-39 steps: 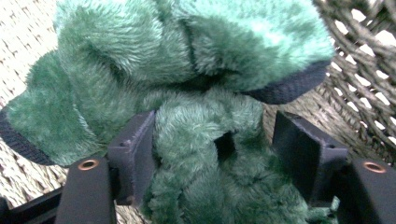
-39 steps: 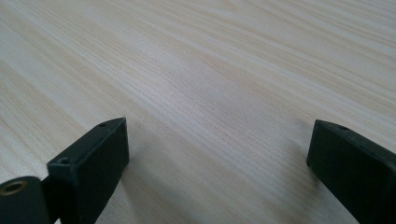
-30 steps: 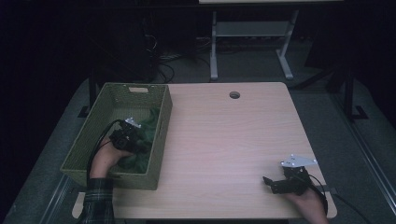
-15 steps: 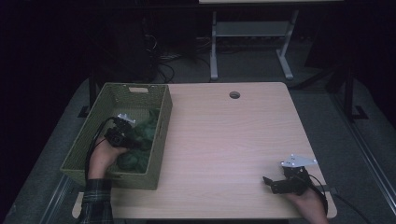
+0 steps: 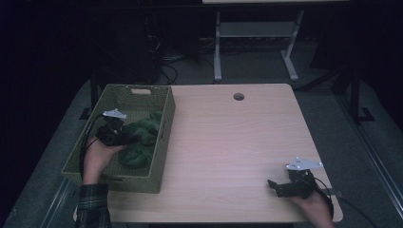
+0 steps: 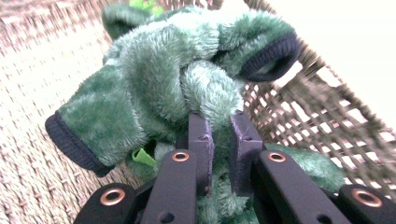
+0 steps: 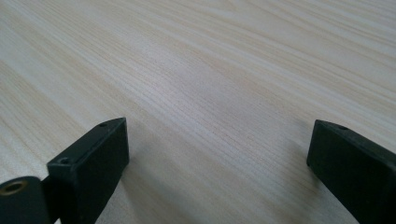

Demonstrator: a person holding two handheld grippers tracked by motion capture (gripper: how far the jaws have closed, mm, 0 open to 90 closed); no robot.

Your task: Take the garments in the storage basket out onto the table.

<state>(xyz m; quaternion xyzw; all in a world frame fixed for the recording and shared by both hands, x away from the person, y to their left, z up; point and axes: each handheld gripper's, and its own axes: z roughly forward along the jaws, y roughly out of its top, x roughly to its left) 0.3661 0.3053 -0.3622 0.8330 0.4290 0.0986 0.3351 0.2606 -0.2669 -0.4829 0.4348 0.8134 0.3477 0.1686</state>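
2 grippers are working at the table right now, and I am watching them from my station. My left gripper (image 5: 127, 138) is sitting inside the woven green basket (image 5: 142, 91) at the table's left side, and its jaws have just been closing; they are now pinching a fold of the fuzzy green garment (image 6: 159, 79) between the pads. In the left gripper view the plush cloth is bunching above the jaws, with 2 dark ribbed cuffs (image 6: 273, 53) showing, 1 at the upper right and 1 at the lower left, and a small bright green tag (image 6: 142, 157) is peeking out just beside the left jaw. The garment is lying in the basket against the wicker wall, partly hanging from my grip. In the high view the person's left hand (image 5: 97, 159) is reaching in over the basket's near rim.

My right gripper (image 5: 272, 185) is resting low over the bare wooden table (image 5: 228, 142) near its front right corner, its jaws standing wide apart with nothing between them.
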